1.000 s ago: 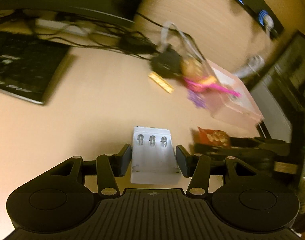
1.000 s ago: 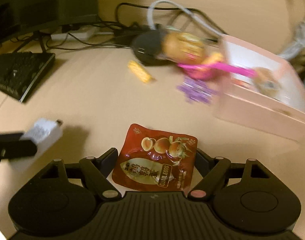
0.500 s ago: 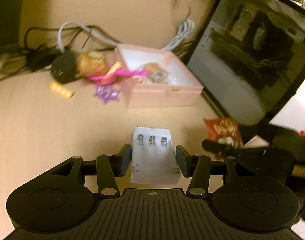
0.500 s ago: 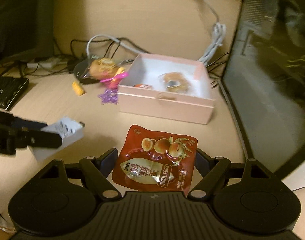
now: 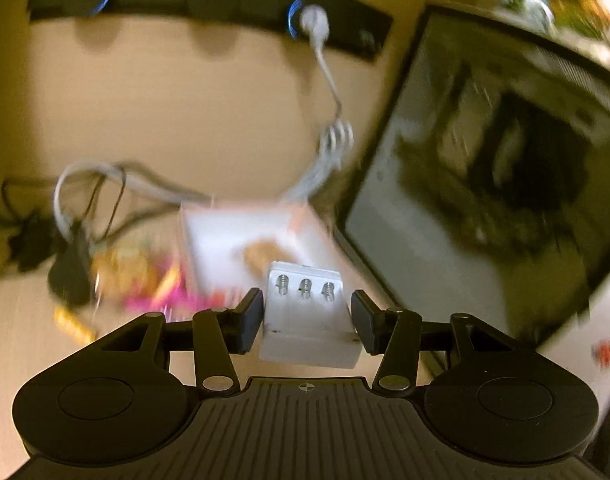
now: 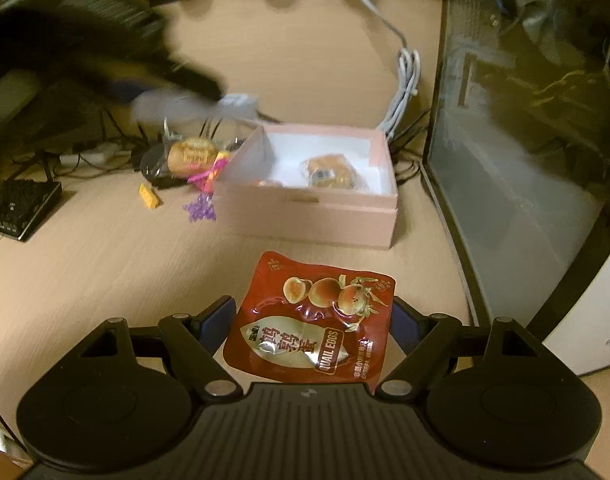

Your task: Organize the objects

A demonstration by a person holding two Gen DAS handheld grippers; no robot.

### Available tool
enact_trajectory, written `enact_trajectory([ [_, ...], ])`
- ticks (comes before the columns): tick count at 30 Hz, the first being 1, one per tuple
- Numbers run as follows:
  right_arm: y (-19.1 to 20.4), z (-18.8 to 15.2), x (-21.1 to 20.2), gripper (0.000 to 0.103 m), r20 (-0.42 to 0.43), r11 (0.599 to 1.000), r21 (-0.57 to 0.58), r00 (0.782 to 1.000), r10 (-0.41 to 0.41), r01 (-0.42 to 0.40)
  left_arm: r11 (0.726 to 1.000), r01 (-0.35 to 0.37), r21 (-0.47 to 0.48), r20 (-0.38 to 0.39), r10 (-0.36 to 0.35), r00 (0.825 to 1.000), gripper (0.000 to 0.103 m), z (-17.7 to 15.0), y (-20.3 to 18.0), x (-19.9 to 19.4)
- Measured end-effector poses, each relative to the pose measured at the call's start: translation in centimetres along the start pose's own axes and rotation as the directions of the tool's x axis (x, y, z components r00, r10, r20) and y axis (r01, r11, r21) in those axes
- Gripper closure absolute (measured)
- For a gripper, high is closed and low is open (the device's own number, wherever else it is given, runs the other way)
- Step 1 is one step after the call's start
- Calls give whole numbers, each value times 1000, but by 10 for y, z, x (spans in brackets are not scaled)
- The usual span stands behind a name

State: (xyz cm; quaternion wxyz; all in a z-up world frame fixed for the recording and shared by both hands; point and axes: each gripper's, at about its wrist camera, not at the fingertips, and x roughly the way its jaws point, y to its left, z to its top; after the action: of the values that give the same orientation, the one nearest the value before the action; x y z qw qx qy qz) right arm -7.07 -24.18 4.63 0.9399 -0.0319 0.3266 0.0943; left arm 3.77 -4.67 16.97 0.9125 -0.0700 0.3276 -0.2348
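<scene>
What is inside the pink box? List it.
In the pink box: a wrapped pastry and an orange-red item mostly hidden by the near wall.

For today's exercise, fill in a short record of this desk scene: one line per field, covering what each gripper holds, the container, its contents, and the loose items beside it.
left gripper: shut on white battery holder, carried above the box's left corner
right gripper: shut on red quail egg pouch
container: pink box, open, on the desk
box contents: wrapped pastry; another item near the front wall, unclear
beside box, left: wrapped bun, pink item, purple clip, yellow piece
</scene>
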Motion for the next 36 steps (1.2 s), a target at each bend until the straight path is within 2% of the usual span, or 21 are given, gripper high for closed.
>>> enact_trajectory([
  [5,-12,2,-4,22,25,1000,-2,1000,-2,2,999,-3,-51,75,7,997,49,48,-4,44],
  [6,-14,2,-4,22,25,1000,1,1000,0,0,999,-10,-38,95,14,995,49,54,-3,56],
  [7,-16,3,-2,22,22,1000,5,1000,2,-2,998,-63,11,93,62,994,50,56,-6,74],
  [9,-20,3,1,22,14,1000,10,1000,6,-6,982,-156,109,5,156,988,50,55,-9,112],
  [10,-20,3,2,22,14,1000,8,1000,8,-8,979,-171,109,-22,175,984,50,51,-5,125],
  [12,-21,2,3,22,17,1000,-2,1000,6,-6,985,-170,27,-22,171,985,50,44,9,132],
  [16,-27,3,8,22,10,1000,-2,1000,13,-13,977,-121,-177,52,132,990,50,29,36,103],
  [18,-28,9,12,22,18,1000,-7,1000,16,-16,970,-114,-215,92,137,986,50,17,47,77],
  [20,-28,20,16,22,36,1000,-9,999,24,-24,962,-147,-230,106,174,979,50,-2,57,50],
  [21,-28,29,20,22,48,1000,-9,998,30,-30,956,-166,-242,100,195,976,50,-14,63,37],
  [24,-27,63,35,22,101,999,1,994,35,-36,933,-218,-285,20,233,972,50,-52,81,11],
  [27,-28,106,57,22,152,997,68,988,31,-42,912,-263,-313,-72,253,965,50,-85,93,-4],
  [29,-29,131,74,19,178,992,117,984,24,-45,898,-269,-348,-100,250,963,50,-100,101,-12],
  [32,-27,153,105,13,138,991,133,990,1,-19,887,-264,-380,-105,242,965,50,-106,107,-21],
  [34,-23,150,118,13,101,993,121,995,-15,3,891,-248,-381,-90,232,969,50,-100,111,-25],
  [36,-19,137,120,13,71,992,125,997,12,-21,889,-232,-395,-74,221,973,50,-93,114,-23],
])
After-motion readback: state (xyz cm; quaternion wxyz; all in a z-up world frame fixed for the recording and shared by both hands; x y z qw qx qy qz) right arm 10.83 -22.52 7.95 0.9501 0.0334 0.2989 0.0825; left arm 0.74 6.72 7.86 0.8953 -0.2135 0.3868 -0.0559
